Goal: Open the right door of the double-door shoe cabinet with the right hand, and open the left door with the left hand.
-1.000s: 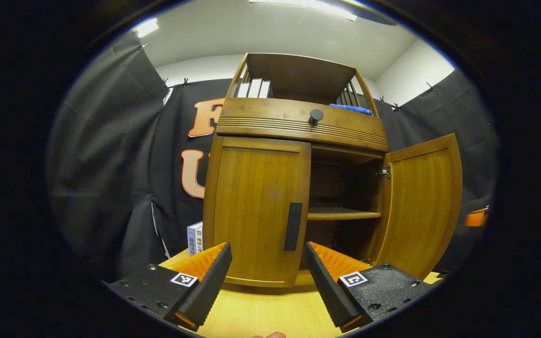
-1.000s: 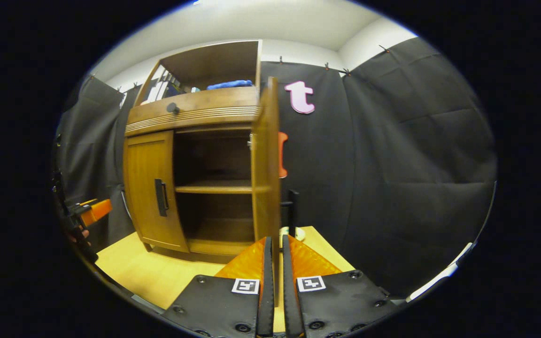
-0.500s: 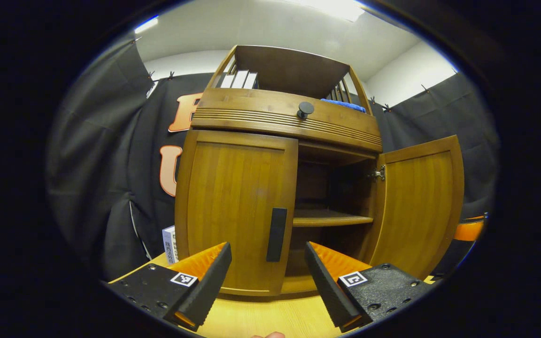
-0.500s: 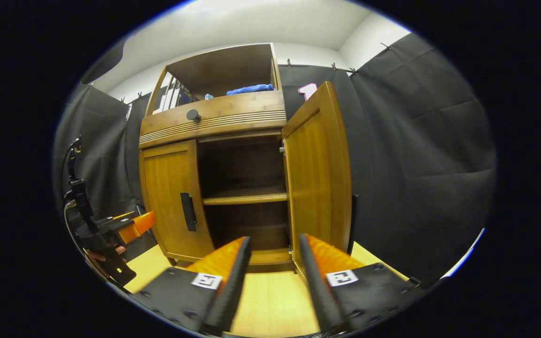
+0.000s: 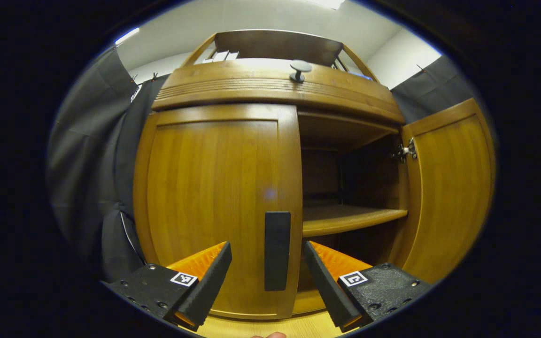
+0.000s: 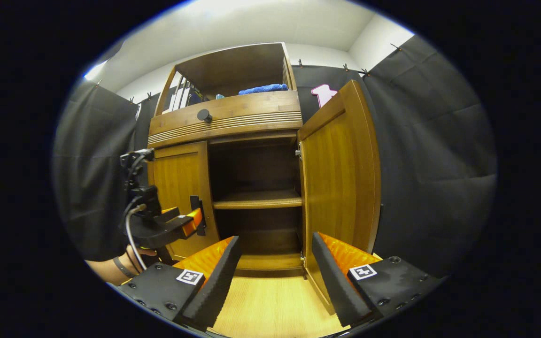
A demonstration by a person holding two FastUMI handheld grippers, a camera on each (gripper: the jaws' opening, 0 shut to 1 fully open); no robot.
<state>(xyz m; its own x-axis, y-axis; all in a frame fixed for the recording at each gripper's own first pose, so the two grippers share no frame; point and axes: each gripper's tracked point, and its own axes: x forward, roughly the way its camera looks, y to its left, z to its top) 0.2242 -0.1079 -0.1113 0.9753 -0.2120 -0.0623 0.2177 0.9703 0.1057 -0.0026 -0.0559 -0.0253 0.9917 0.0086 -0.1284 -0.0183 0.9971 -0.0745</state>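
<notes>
**One door open, one left to pull**

Half the job looks done. The right door [image 6: 341, 173] stands swung wide on its hinge, clear of my right claw [image 6: 273, 272], whose jaws are spread and hold nothing. The left door [image 5: 219, 197] is shut, flush with the cabinet [image 5: 275, 89] front.

What remains is the left pull. My left claw [image 5: 266, 277] is spread wide, its two fingers on either side of the left door's black handle [image 5: 277, 251], which stands upright near that door's inner edge. The pads do not press on it yet, as far as I can tell. In the right gripper view the left claw [image 6: 183, 223] sits right up at that handle [image 6: 198, 215], with a hand [image 6: 120, 265] below it.

My judgement: close on the handle, then draw the door outward along its hinge arc.

The doors are warm brown wood with framed panels, slightly bowed by the lens. Between them the open half shows a dark interior with one shelf [image 6: 258, 199] across the middle. Above runs a ribbed band with a round black knob [image 5: 300, 68], and a top compartment holding books [image 6: 181, 96] and a blue cloth [image 6: 263, 88]. The cabinet stands on a pale wood table [image 6: 270, 305].
</notes>
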